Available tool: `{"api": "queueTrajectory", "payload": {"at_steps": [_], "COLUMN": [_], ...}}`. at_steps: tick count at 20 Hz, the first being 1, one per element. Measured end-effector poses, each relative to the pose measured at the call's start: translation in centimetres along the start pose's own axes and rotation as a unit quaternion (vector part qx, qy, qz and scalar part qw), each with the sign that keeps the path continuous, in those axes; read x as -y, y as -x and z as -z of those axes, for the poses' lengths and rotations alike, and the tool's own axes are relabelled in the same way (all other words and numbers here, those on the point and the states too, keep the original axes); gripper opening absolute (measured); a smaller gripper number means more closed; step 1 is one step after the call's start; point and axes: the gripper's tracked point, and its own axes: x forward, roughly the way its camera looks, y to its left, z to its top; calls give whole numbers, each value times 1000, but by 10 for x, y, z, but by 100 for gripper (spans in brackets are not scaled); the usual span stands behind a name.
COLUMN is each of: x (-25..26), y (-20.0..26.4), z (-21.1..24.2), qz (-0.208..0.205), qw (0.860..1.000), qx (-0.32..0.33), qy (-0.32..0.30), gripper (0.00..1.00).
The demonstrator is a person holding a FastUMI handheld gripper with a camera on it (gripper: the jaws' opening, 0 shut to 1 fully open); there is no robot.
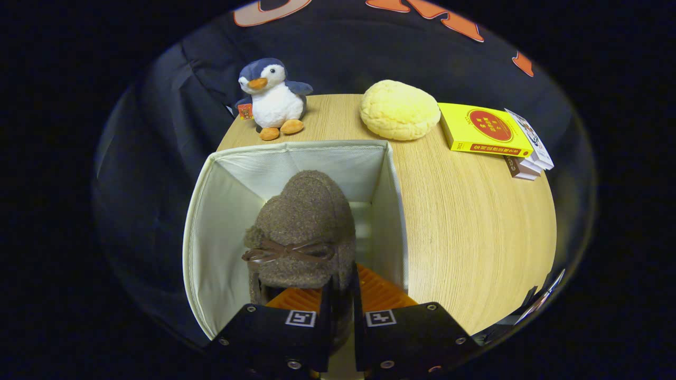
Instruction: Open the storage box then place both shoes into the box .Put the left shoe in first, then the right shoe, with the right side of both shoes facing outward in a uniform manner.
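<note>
Shoe (303, 232) of brown fuzzy fabric, with a thin brown bow across its top, hangs just ahead of the gripper (341, 285), its toe pointing away from the camera. The two fingers are drawn close together and pinch the edge of the shoe's opening between them, so the jaws are clamped on the shoe. It sits above the open storage box (211, 211), a cream fabric box with the top wide open and pale inner walls; the shoe is over the box's inside, nearer its right wall. The box stands on a light wooden table (465, 227). Beyond it sit a plush penguin (272, 97), a round yellow bun-shaped cushion (400, 109), and a yellow book (486, 132) on top of other books; its cover writing is too small to read.
</note>
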Motion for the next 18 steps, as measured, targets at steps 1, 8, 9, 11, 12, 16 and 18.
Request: {"api": "queueTrajectory", "payload": {"at_steps": [1,8,9,11,12,16,18], "x": [-3,6,12,37,56,127,171], "y": [6,87,103,126,136,183,209], "z": [0,-26,-32,-48,-52,-76,-87], "qz": [-8,-103,-119,-130,-122,-101,-82], "qw": [1000,991,987,979,977,957,945], "qx": [3,87,107,153,175,270,315], "qy": [3,4,5,19,27,26,10], "gripper": [27,66,71,76,78,86,88]}}
